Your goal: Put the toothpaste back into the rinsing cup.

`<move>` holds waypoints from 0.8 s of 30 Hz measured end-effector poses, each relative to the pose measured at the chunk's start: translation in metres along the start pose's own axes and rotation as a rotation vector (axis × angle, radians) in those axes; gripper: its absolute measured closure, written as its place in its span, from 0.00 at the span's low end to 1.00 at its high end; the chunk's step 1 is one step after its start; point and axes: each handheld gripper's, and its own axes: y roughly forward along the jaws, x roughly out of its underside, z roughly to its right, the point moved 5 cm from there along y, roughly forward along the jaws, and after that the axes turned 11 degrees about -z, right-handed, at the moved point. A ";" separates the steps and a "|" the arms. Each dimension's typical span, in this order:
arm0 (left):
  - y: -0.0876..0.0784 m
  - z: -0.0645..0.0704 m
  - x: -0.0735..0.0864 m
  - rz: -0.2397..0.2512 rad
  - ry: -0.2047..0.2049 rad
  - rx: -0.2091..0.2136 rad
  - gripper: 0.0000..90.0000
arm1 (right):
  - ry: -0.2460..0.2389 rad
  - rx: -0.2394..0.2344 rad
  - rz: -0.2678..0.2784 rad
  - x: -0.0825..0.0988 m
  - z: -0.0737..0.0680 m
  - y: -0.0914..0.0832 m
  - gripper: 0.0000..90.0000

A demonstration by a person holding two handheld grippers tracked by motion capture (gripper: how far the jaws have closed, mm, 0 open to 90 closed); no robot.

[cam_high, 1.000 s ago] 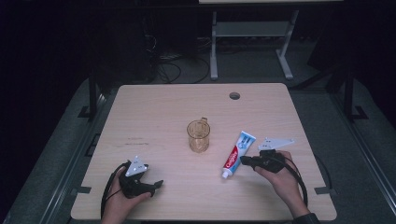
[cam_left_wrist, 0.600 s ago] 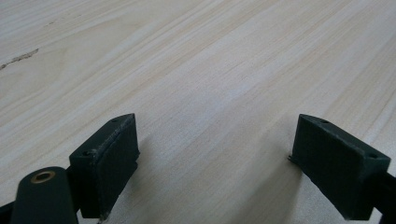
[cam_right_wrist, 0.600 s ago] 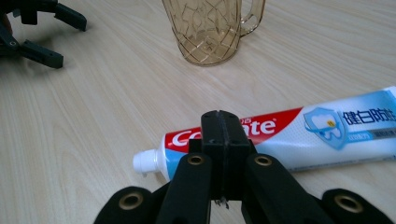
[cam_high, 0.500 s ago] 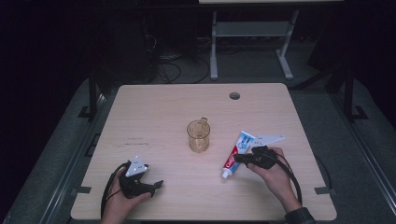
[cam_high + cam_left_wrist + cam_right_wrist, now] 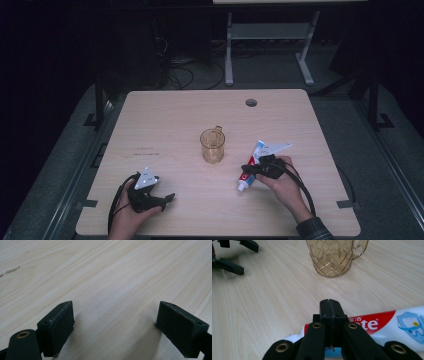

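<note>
A red, white and blue toothpaste tube [image 5: 245,181] lies flat on the wooden table [image 5: 165,120], right of centre, with its cap towards the front. My right gripper [image 5: 248,169] hovers just over the tube's cap end. In the right gripper view the jaws are shut [image 5: 329,306], pad against pad, and the tube [image 5: 387,325] runs underneath them. An amber glass cup [image 5: 212,146] with a handle stands upright mid-table, just beyond the tube [image 5: 333,257]. My left gripper [image 5: 167,198] rests open at the front left, nothing between its pads [image 5: 115,322].
A round cable hole [image 5: 251,102] sits near the table's far edge. The left gripper [image 5: 249,260] shows far off in the right gripper view. Dark floor, cables and a metal stand lie beyond the table. Bare wood spreads across the left and far parts.
My right gripper has moved left over the toothpaste tube's cap end. The left gripper, the cup and the tube have stayed put.
</note>
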 end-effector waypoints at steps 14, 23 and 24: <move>0.000 0.000 0.000 0.000 0.001 0.001 0.15 | -0.010 -0.008 -0.050 -0.005 0.000 0.021 1.00; 0.000 0.001 0.000 0.000 0.000 0.002 0.15 | -0.011 -0.011 -0.055 -0.002 0.000 0.021 1.00; 0.000 0.001 0.000 0.000 0.000 0.002 0.15 | -0.011 -0.010 -0.054 -0.002 0.000 0.021 1.00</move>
